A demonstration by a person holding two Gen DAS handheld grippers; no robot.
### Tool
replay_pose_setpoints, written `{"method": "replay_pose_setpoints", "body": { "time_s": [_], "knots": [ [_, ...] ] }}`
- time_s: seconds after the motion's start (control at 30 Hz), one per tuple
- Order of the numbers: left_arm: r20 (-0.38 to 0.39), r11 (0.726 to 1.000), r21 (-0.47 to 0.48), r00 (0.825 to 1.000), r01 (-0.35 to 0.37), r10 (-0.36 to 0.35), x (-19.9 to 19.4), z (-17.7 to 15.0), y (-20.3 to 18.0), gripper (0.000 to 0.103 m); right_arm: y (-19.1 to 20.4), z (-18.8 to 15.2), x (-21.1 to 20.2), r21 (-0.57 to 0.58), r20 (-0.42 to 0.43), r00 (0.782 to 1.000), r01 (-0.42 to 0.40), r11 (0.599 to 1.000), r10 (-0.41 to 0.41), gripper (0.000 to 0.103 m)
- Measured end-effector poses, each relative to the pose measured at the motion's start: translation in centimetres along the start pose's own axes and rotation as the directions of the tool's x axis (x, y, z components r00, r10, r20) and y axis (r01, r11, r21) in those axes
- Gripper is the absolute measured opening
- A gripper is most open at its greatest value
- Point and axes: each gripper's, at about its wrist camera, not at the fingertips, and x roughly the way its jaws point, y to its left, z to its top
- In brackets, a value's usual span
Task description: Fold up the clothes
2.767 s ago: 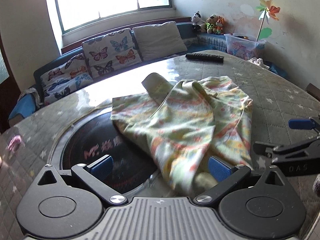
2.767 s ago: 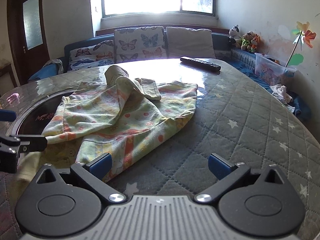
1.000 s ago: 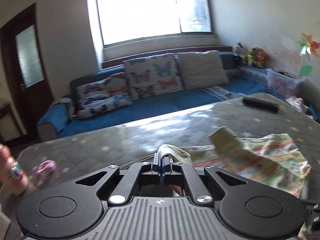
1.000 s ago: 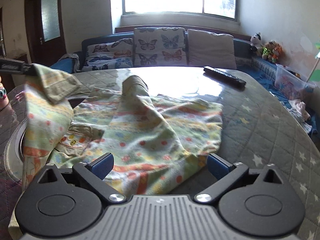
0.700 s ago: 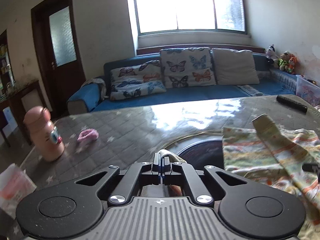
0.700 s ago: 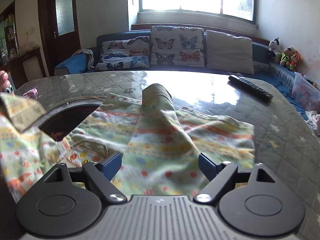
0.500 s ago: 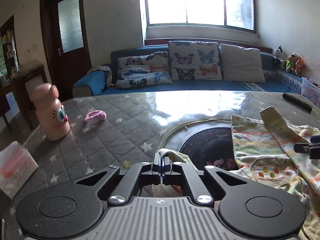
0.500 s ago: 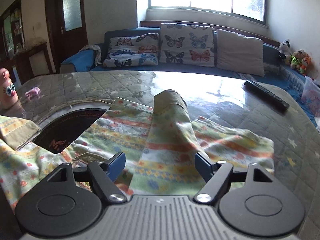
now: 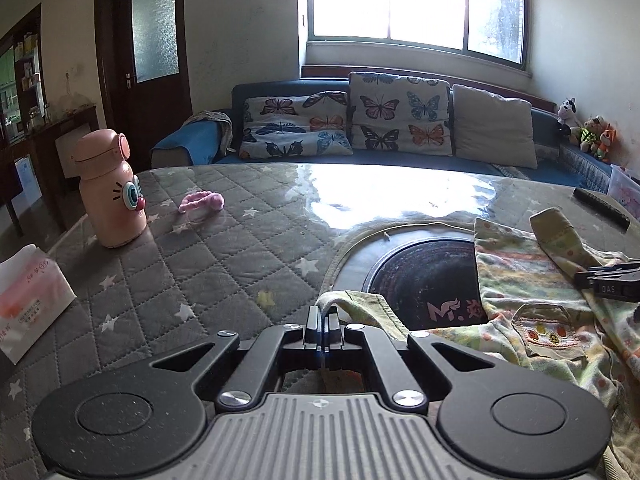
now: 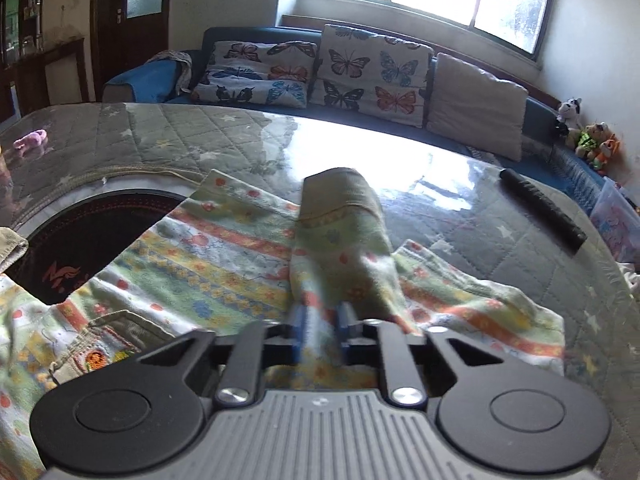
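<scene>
The folding is only at its beginning. The printed child's garment [image 10: 224,264] lies spread and wrinkled on the quilted worktop [image 9: 224,264], partly over the dark round inset [image 9: 424,272]; no neat fold is made yet, so in my judgement nearly all the work is left.

The left claw [image 9: 323,322] is closed tight on a cuff-like end of the garment, and it holds this end out to the left side. The right claw [image 10: 320,326] has its blue pads pressed on the raised sleeve [image 10: 340,220] that stands up in the middle of the cloth; a strip of fabric sits between them.

Compared with the frames before: about three seconds ago both claws were wide apart above a crumpled heap. Since then the left one clamped its end and carried it away to the left, so the pink bottle [image 9: 110,192] and the tissue pack [image 9: 28,300] came into its view. Half a second ago the right claw was apart around the sleeve; now it is closed on it.
</scene>
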Motion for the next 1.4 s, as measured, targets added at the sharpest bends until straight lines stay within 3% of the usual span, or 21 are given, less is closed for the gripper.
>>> {"method": "replay_pose_setpoints", "body": {
  "time_s": [0.27, 0.43, 0.6, 0.8, 0.87, 0.93, 1.07, 1.13, 1.23, 1.3, 1.4],
  "knots": [
    [0.007, 0.999, -0.024, 0.999, -0.033, 0.034, -1.4, -0.9, 1.4, 0.001, -4.2, -1.0, -5.5, 0.082, 0.095, 0.993, 0.055, 0.995, -0.063, 0.003],
    [-0.004, 0.997, -0.043, 0.998, -0.063, 0.063, -2.8, -2.0, 3.0, 0.001, -8.1, -4.0, -9.8, 0.18, 0.118, 0.985, 0.099, 0.979, -0.122, 0.003],
    [-0.03, 0.996, -0.04, 0.997, -0.079, 0.077, -3.8, -3.5, 3.9, 0.001, -11.1, -9.1, -13.5, 0.274, 0.093, 0.978, 0.155, 0.949, -0.187, 0.003],
    [-0.068, 0.996, -0.023, 0.994, -0.085, 0.083, -4.1, -4.9, 3.9, 0.001, -14.0, -15.9, -16.1, 0.432, -0.009, 0.973, 0.213, 0.876, -0.232, 0.004],
    [-0.084, 0.996, -0.021, 0.993, -0.088, 0.086, -4.0, -5.1, 4.0, 0.002, -14.5, -17.4, -16.2, 0.456, -0.045, 0.972, 0.226, 0.861, -0.231, 0.007],
    [-0.095, 0.996, -0.025, 0.992, -0.09, 0.087, -3.8, -5.3, 4.3, 0.002, -14.8, -18.7, -16.6, 0.456, -0.076, 0.962, 0.267, 0.849, -0.261, 0.024],
    [-0.093, 0.994, -0.038, 0.991, -0.098, 0.094, -4.2, -5.1, 4.8, 0.008, -14.9, -18.4, -17.0, 0.432, -0.057, 0.957, 0.28, 0.857, -0.284, 0.035],
    [-0.092, 0.994, -0.043, 0.991, -0.099, 0.095, -4.3, -5.1, 4.9, 0.013, -14.2, -17.4, -16.2, 0.391, -0.048, 0.955, 0.289, 0.874, -0.294, 0.056],
    [-0.09, 0.994, -0.03, 0.99, -0.108, 0.105, -4.3, -5.0, 4.9, 0.018, -13.5, -16.8, -14.6, 0.337, -0.065, 0.947, 0.317, 0.886, -0.314, 0.063],
    [-0.088, 0.993, -0.022, 0.99, -0.115, 0.112, -4.3, -5.0, 4.8, 0.029, -13.3, -16.6, -13.6, 0.301, -0.072, 0.941, 0.337, 0.892, -0.331, 0.067],
    [-0.089, 0.992, -0.013, 0.988, -0.128, 0.126, -4.0, -4.9, 4.7, 0.037, -13.5, -16.4, -12.9, 0.261, -0.06, 0.92, 0.388, 0.884, -0.387, 0.075]
  ]
}}
